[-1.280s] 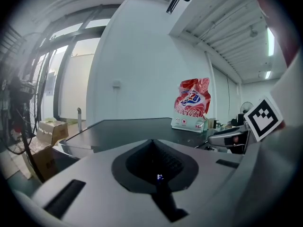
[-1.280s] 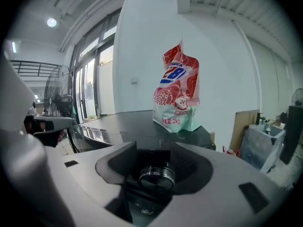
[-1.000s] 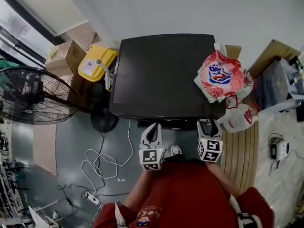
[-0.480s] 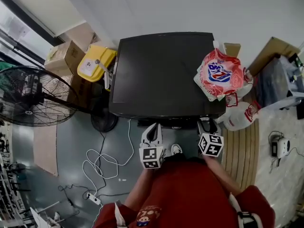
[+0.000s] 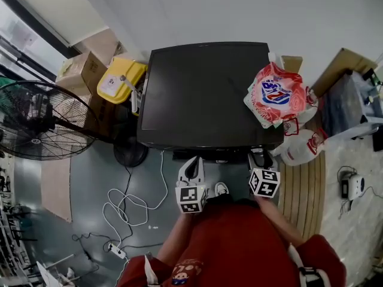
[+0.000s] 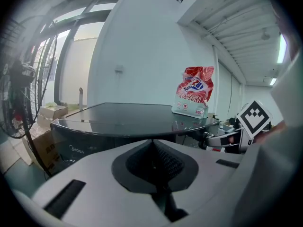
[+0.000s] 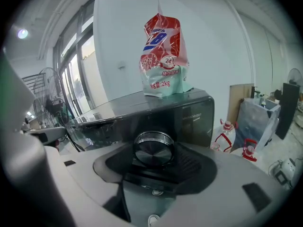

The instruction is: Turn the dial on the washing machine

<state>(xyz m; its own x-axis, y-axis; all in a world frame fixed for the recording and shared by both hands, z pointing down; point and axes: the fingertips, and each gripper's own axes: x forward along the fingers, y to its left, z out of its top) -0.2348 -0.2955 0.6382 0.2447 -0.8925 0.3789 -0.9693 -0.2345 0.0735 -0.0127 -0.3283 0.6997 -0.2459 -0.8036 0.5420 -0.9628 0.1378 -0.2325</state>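
**Readable print: one brand, two figures**

The washing machine (image 6: pixel 124 118) carries the brand "Midea" low on its dark front, seen in the left gripper view. In the right gripper view the red detergent bag (image 7: pixel 163 56) shows "24" in a circle and "2kg" lower down. Its other lettering, and the pale print on the machine's control panel (image 7: pixel 192 117), is illegible.

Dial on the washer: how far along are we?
Done: the right gripper is lined up at the front of the washing machine, with the dial between its jaws. In hand: the grasp, since the jaws stand wide and do not appear to press on the dial. Left: close on it and turn it. The left gripper waits alongside, jaws together.
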